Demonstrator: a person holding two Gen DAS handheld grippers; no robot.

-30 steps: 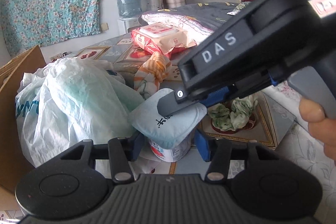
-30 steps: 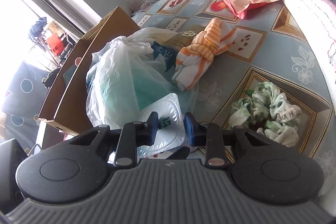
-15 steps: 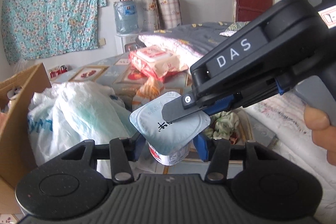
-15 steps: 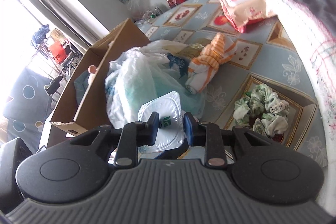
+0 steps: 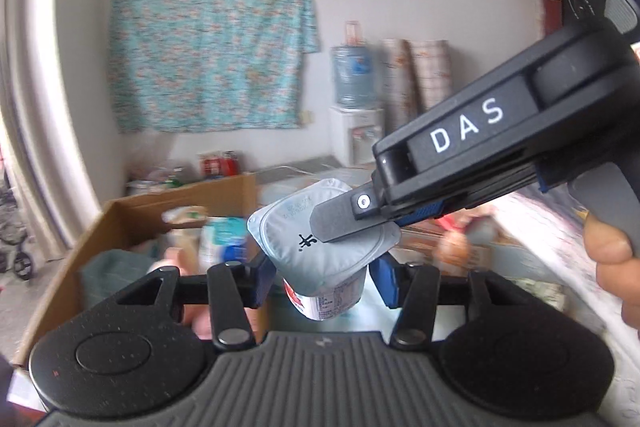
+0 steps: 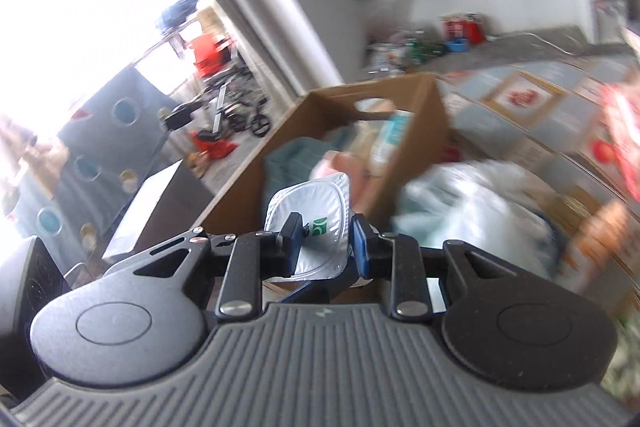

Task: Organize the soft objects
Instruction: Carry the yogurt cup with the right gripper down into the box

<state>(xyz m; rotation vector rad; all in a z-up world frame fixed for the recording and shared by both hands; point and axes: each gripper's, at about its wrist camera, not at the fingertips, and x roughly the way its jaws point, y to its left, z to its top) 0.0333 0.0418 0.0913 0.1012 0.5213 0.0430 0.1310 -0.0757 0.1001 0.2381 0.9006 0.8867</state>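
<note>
Right now I hold one yogurt cup [image 5: 326,259] up in the air with both my tools. My left gripper [image 5: 322,281] squeezes the sides of the cup. My right gripper [image 6: 326,241] pinches the edge of its foil lid [image 6: 316,227], so neither tool is spread wide. The cup hangs just in front of the cardboard box [image 6: 400,107], not in it yet. Some soft things already sit in the box, but they look blurry and I cannot name them. I think this cup goes in next. A white plastic bag [image 6: 472,203] sits beside the box, so more tidying is left, I think.
</note>
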